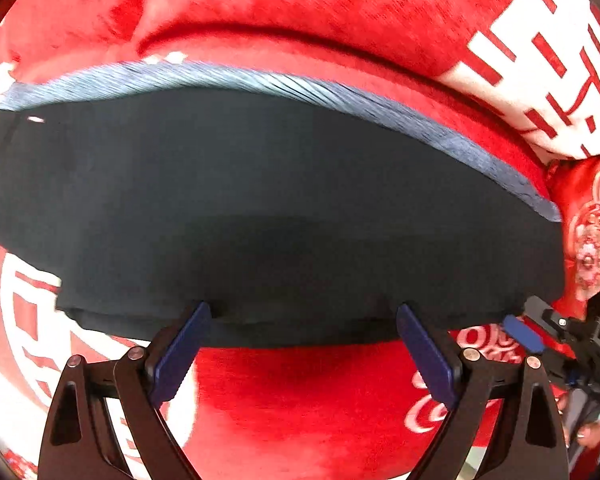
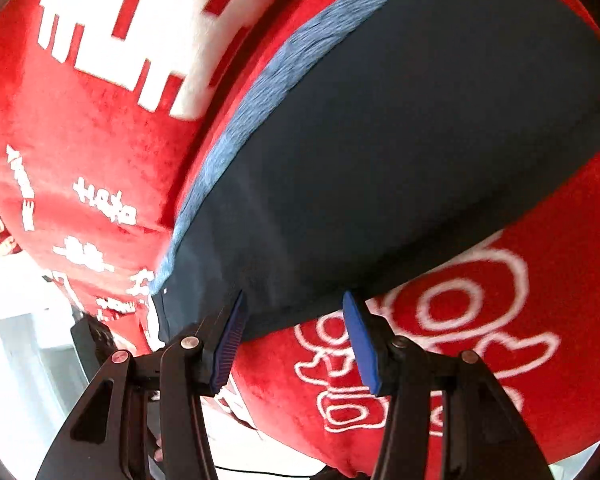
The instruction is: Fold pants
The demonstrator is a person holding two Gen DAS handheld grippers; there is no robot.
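Observation:
Dark navy pants lie flat in a folded band on a red blanket, with a lighter blue fleecy lining showing along the far edge. My left gripper is open, its blue pads at the near folded edge of the pants with nothing between them. My right gripper is open too, its tips at the near edge of the pants close to their corner. The right gripper also shows at the right of the left wrist view.
The red blanket with white characters and logos covers the whole surface and bunches into a ridge behind the pants. A red patterned cloth lies at the right. Bright floor shows beyond the blanket's left edge.

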